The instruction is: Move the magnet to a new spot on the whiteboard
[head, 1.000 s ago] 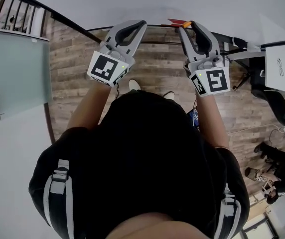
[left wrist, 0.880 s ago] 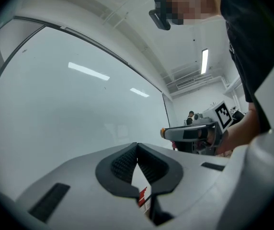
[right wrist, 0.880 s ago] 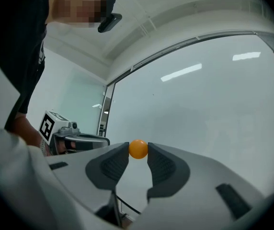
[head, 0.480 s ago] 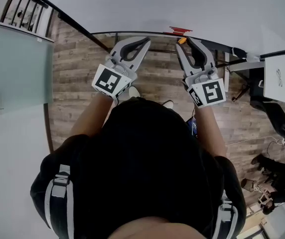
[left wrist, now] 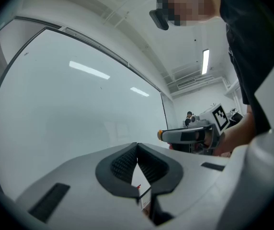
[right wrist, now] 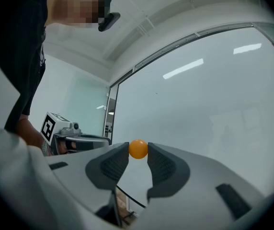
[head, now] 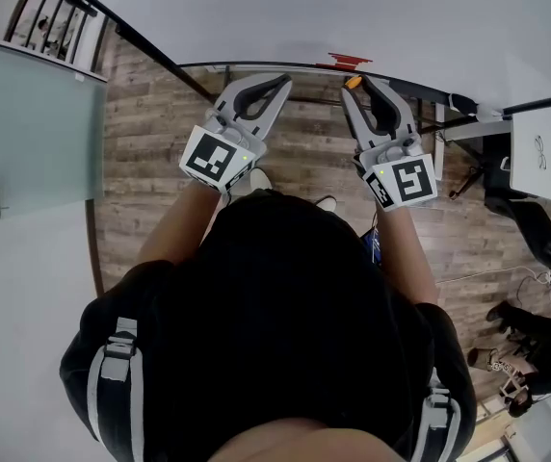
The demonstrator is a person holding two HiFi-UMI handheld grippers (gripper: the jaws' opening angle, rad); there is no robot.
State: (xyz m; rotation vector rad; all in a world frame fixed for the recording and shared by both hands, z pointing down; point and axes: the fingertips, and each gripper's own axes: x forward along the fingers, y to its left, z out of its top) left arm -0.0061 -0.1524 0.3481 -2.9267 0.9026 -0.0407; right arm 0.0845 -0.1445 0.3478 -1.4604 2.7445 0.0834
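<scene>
The whiteboard [head: 353, 8] fills the top of the head view and lies just ahead of both grippers. A small round orange magnet [right wrist: 138, 148] sits between the tips of my right gripper [right wrist: 138, 150], whose pads press on it from both sides. In the head view the magnet [head: 352, 82] shows at the tips of the right gripper [head: 357, 83], close to the board's lower edge; whether it touches the board I cannot tell. My left gripper [head: 283, 80] is level beside it, jaws together and nothing between them [left wrist: 137, 145]. The left gripper view shows the right gripper [left wrist: 189, 135] with the magnet [left wrist: 160, 134].
A red object [head: 349, 62] lies on the dark ledge [head: 256, 65] along the board's bottom edge. A frosted glass door [head: 25, 133] stands at left. A white table [head: 545, 147] and a dark chair [head: 531, 210] are at right, above a wooden floor [head: 160, 114].
Both grippers have moved a little nearer the whiteboard together. The orange magnet has stayed between the right gripper's tips, and the left gripper's jaws have stayed together.
</scene>
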